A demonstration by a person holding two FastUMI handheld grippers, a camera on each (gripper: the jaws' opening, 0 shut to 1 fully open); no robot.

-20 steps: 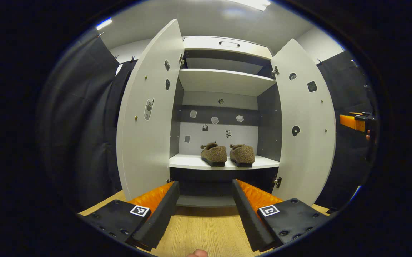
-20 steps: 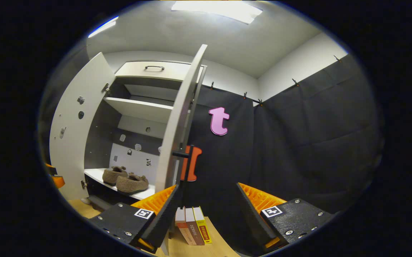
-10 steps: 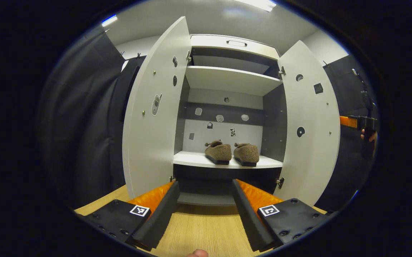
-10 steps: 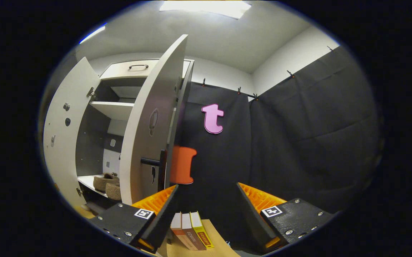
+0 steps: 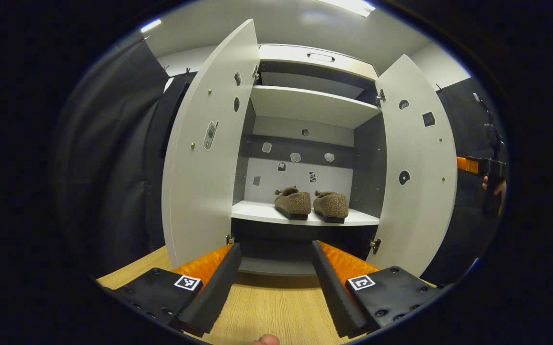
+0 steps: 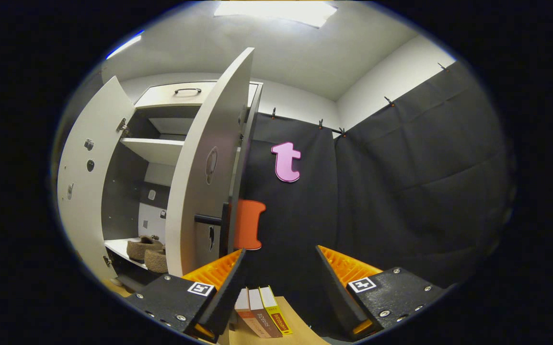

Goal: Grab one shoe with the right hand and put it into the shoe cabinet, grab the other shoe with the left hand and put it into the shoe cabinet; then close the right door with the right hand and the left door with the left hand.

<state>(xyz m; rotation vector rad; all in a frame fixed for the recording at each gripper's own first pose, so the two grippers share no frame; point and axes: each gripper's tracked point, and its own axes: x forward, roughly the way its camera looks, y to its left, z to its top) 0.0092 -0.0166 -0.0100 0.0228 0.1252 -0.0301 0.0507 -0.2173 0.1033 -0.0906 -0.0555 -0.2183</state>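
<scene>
A: Brown and woolly, parked side by side on the cabinet's lower shelf [image 5: 257, 212]: see the shoes [image 5: 295, 203] just off centre toward 5 o'clock in the left gripper view. Done with the stowing, by the look of it.

B: Agreed. Noticing any shift over the last second?

A: Yes. Looked at the right door [image 6: 204, 167] edge-on a second ago from the right gripper view. Now facing its outer side at 9 o'clock, with the black handle [image 6: 208, 219] at 8 o'clock. Means having swung round behind it, probably to push it shut.

B: Touching it yet?

A: Cannot tell for certain. Looks just beside, not pressing. Right claw [image 6: 280, 282] spread wide, holding nothing.

B: And the left claw [image 5: 276, 282]?

A: Also wide and empty, hovering over the wooden surface [image 5: 267, 309], squared up to the open cabinet, left door [image 5: 204, 158] at 9 o'clock. Hardly moved. Waiting its turn, likely.
</scene>
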